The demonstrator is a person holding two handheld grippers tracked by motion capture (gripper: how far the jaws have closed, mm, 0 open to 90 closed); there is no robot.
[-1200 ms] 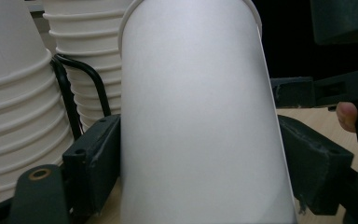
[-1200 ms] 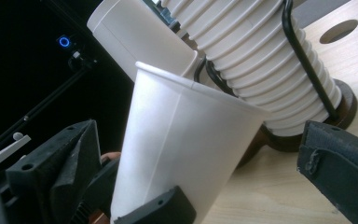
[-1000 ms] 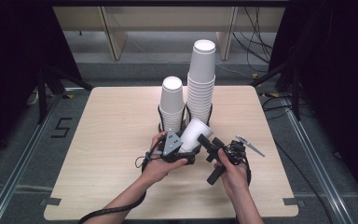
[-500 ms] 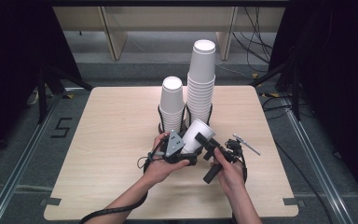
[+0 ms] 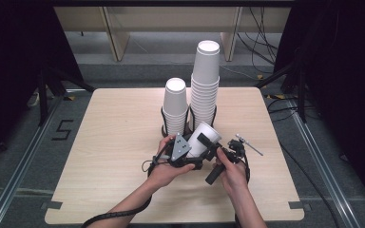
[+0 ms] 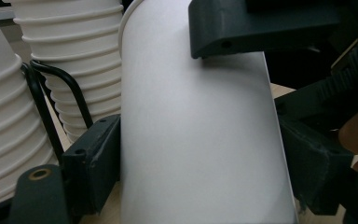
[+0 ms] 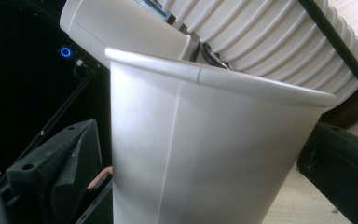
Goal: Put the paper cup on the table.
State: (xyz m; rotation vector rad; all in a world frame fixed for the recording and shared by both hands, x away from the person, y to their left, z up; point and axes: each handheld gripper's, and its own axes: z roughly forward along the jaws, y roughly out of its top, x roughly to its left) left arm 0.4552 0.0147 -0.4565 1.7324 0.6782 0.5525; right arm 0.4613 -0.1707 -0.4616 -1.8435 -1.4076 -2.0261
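Observation:
A single white paper cup lies tilted just above the table, its mouth towards the back right. My left gripper is shut on it: in the left gripper view both black jaws press the cup at its sides. My right gripper comes in from the right. Its jaws stand either side of the cup, with a narrow gap at the left jaw, so it is open. One of its jaws lies close over the cup's wall in the left gripper view.
Two stacks of white cups stand in a black wire holder behind the hands, a short stack and a taller stack. A small metal rod lies on the wooden table to the right.
The held cup has dipped slightly towards the right gripper. Both hands have hardly moved.

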